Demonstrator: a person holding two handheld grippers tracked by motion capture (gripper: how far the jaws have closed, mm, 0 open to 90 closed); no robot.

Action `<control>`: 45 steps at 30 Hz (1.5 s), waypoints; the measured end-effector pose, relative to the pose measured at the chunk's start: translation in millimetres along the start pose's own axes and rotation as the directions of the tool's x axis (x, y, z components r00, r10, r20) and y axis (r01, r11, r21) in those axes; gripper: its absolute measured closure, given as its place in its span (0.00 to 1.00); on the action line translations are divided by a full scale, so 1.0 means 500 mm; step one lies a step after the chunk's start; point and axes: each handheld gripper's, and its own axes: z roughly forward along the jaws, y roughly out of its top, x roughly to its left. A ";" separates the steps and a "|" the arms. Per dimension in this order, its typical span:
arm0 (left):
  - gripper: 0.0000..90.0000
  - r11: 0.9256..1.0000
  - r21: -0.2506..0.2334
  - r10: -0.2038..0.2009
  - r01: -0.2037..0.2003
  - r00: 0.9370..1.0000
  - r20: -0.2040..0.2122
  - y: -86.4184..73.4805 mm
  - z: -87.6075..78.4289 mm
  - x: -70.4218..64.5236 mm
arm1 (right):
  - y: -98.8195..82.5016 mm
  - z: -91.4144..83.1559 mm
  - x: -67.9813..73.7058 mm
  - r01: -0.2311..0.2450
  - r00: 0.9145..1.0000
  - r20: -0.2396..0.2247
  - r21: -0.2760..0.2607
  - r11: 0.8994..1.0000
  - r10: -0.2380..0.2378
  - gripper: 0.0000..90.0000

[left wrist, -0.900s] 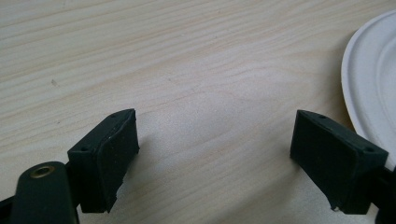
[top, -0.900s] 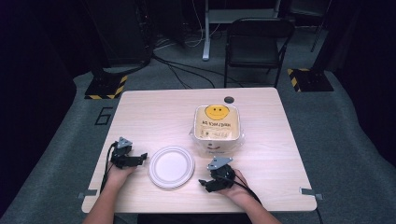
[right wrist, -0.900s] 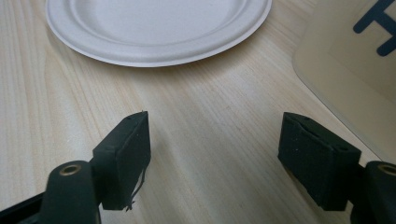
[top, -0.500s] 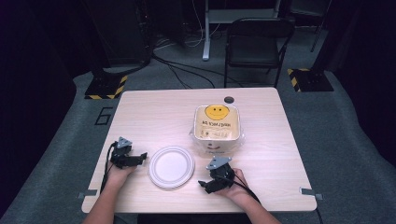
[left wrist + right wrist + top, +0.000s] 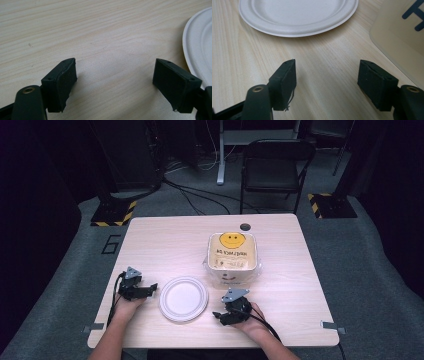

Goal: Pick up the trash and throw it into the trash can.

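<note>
Pale wood-grain surface, rectangular w/ rounded corners. Round white paper plate, ridged rim, is set near front edge btwn left gripper & right gripper; neither is touching it. Black blocky rubber fingers of each are held wide apart, nothing gripped. Clear plastic tub w/ tan smiley-face lid is seen just behind plate, right of centre.

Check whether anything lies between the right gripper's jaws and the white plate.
Nothing visible does. The right gripper is open over bare table, and only wood grain runs up to the white plate. The smiley-lidded container sits off to one side, out of that path.
</note>
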 end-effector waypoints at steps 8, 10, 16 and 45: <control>0.29 1.000 0.006 -0.001 0.001 1.000 0.003 -0.001 -0.008 0.003 | 0.012 0.003 0.004 0.001 1.000 0.006 0.023 1.000 -0.001 0.41; 0.31 1.000 0.010 -0.011 0.011 1.000 0.005 -0.001 -0.011 0.004 | 0.016 0.003 0.005 0.009 1.000 0.007 0.015 1.000 -0.009 0.41; 0.33 0.999 0.025 -0.021 0.020 1.000 0.016 -0.001 -0.023 0.002 | 0.036 -0.004 0.012 -0.009 1.000 -0.010 -0.026 1.000 0.009 0.40; 0.27 0.999 -0.047 -0.002 0.006 0.997 0.076 0.021 -0.056 -0.038 | 0.102 0.060 0.047 -0.006 0.999 -0.035 -0.051 0.999 0.004 0.36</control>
